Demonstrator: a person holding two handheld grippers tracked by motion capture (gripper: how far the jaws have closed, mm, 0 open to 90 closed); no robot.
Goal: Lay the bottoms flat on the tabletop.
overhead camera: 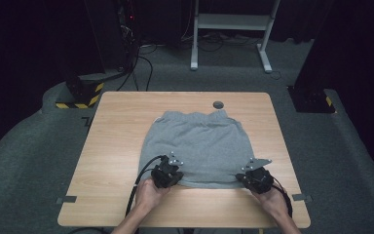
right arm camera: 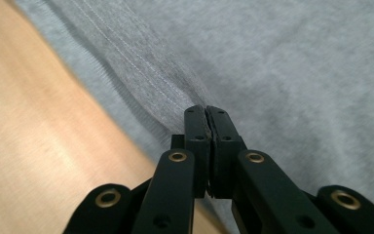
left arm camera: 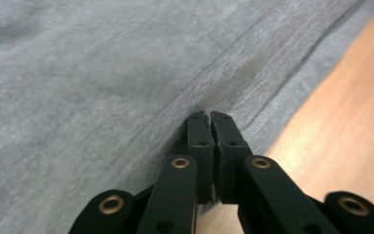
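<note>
Two tools, one per hand. Left tool (overhead camera: 170, 171) sits at the near-left corner of the grey garment (overhead camera: 195, 146); in the left gripper view its jaws are pressed together at the tips (left arm camera: 210, 127) with a thin fold of grey fabric (left arm camera: 102, 87) pinched between them, just inside the stitched hem. Right tool (overhead camera: 254, 176) sits at the near-right corner of the garment; in the right gripper view its jaws are likewise closed (right arm camera: 207, 122) on a bit of grey cloth (right arm camera: 292, 73) beside the double stitch line. Each tool has one grey three-cornered plate on top and one black cable trailing back toward the near edge. Two hands: left hand (overhead camera: 148, 192) and right hand (overhead camera: 272, 199) behind the tools, forearms coming in from the near side.

One garment, grey, lying flat on the wooden surface (overhead camera: 112, 146), roughly centred, waistband at the far side, hem at the near side along the two tools. One round dark grommet (overhead camera: 218, 105) in the surface just beyond the waistband. Two small grey tape pieces on the surface, one near-left (overhead camera: 66, 199), one near-right (overhead camera: 301, 197). Beyond the surface: grey carpet floor (overhead camera: 350, 161), one white frame with two legs (overhead camera: 229, 29).
</note>
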